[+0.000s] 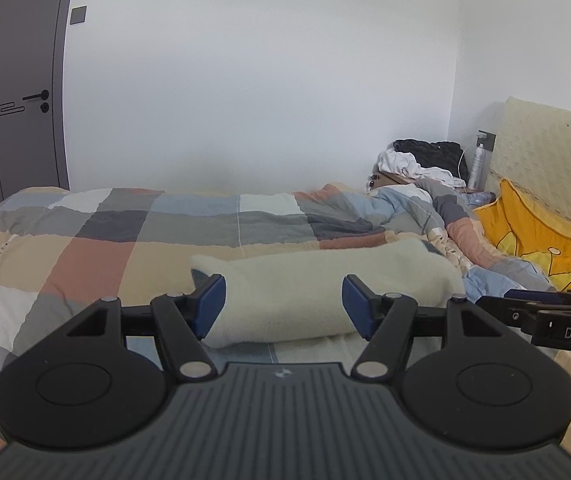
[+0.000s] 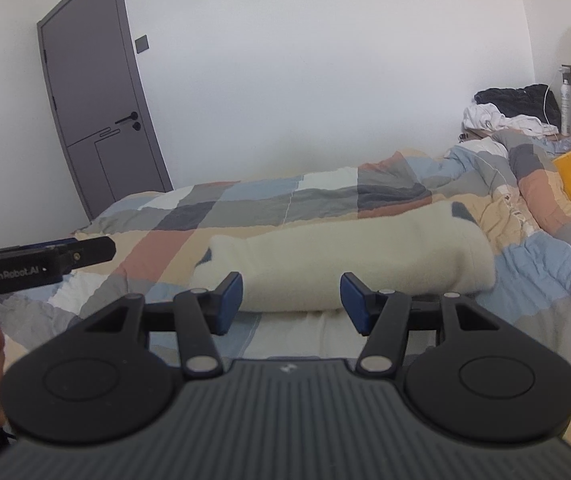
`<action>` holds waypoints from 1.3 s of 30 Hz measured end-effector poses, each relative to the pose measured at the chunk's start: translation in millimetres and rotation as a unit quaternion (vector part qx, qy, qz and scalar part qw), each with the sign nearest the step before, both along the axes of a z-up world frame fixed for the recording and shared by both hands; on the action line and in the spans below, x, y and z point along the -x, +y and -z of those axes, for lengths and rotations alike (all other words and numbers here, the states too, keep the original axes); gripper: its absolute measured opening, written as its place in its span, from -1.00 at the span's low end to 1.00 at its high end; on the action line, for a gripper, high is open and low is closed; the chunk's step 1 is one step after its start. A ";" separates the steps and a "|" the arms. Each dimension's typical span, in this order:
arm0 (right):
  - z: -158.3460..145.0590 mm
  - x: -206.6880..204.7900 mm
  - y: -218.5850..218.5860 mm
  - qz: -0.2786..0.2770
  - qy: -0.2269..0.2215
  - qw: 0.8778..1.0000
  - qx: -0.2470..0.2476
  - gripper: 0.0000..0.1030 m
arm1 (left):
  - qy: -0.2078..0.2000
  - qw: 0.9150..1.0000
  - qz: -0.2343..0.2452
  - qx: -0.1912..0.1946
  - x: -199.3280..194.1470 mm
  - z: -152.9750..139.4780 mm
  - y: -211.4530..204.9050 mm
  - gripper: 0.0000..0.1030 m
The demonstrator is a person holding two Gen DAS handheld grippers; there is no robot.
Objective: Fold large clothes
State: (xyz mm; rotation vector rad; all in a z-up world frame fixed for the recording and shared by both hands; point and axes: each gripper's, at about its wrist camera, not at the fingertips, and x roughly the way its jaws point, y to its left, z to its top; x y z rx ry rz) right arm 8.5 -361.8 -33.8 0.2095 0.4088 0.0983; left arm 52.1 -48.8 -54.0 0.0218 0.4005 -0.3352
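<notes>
Checked quilt, grey door, prob. bedroom.

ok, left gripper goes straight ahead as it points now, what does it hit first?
Most likely the cream garment, folded on the quilt. It lies right ahead of the open left gripper, filling the gap between the fingers. Depth is unclear, but nothing shows in between.

1 folded garment, 2 hand-held grippers.

Bed, checked quilt; cream folded garment, yellow cushion on it.
</notes>
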 end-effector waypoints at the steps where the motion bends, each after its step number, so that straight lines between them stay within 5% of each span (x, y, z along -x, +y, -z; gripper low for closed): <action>1: 1.5 0.2 -0.2 0.000 0.002 1.000 0.001 0.13 | 0.001 1.000 0.000 -0.001 0.2 0.9 -1.3 0.36; 6: 3.5 0.7 -0.1 0.003 0.008 1.000 0.003 0.13 | 0.004 1.000 0.001 -0.001 -1.4 3.4 -3.3 0.45; 13: -2.7 0.8 0.0 0.011 0.002 1.000 0.011 0.13 | 0.009 1.000 0.004 -0.004 -3.3 4.0 -4.8 0.87; 23: -9.8 0.3 -4.9 0.028 -0.004 0.999 0.015 0.24 | 0.012 1.000 -0.005 -0.006 -1.0 1.7 -5.9 0.97; 28: -10.2 -0.9 -5.2 0.033 -0.009 0.999 0.019 0.80 | 0.010 1.000 -0.014 -0.007 0.2 0.0 -3.9 0.98; 39: -5.2 -4.5 -5.2 0.047 0.004 0.999 0.025 1.00 | 0.014 1.000 -0.023 -0.011 0.7 -0.2 -6.2 1.00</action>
